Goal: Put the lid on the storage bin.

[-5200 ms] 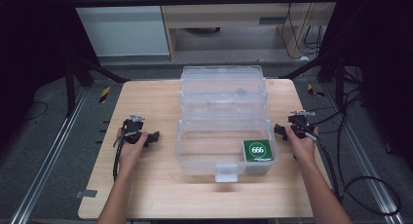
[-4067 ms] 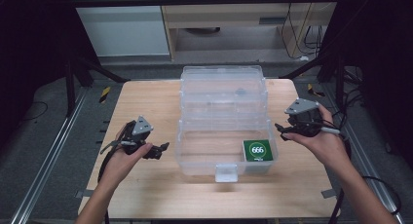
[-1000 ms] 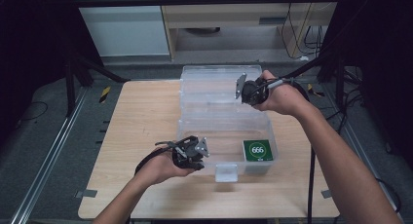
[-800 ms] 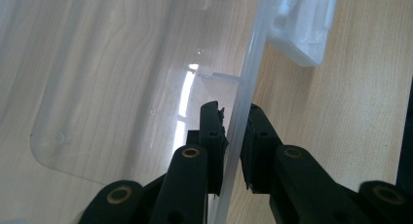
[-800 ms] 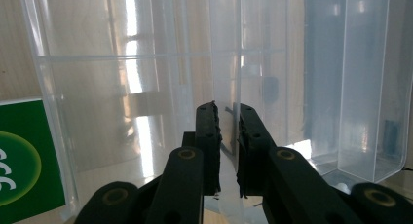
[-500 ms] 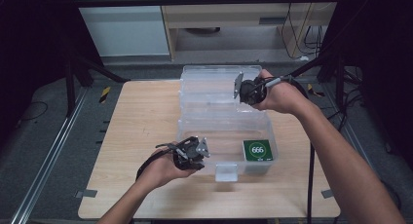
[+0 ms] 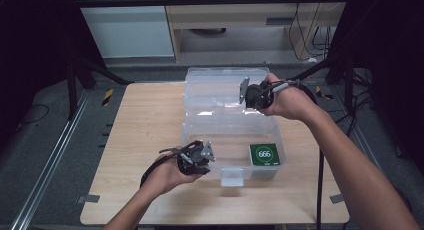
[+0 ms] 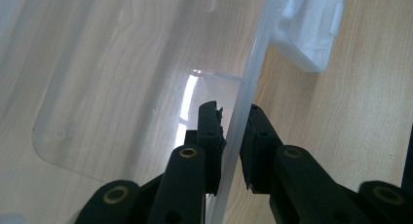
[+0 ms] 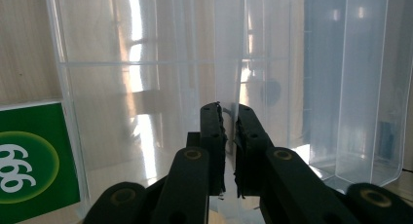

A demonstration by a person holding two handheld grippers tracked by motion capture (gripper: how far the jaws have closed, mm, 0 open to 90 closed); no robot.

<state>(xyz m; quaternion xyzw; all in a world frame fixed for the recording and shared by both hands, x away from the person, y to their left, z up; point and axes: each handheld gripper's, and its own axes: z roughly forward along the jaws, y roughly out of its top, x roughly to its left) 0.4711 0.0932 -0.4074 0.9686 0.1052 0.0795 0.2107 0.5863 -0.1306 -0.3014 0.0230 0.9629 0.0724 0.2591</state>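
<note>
The clear plastic box (image 7: 227,125) is clamped by both: left gripper (image 8: 232,131) grips its front wall, right gripper (image 9: 229,131) its raised lid (image 7: 220,87).

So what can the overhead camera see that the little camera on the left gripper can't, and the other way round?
The high view takes in the whole clear box with its raised lid, the green 666 card inside, the right gripper at the lid, and the wooden table. The left gripper view gives the close detail: the left gripper with one jaw on each side of the box's thin front rim. Both share the box's white latch and the wood grain.
</note>
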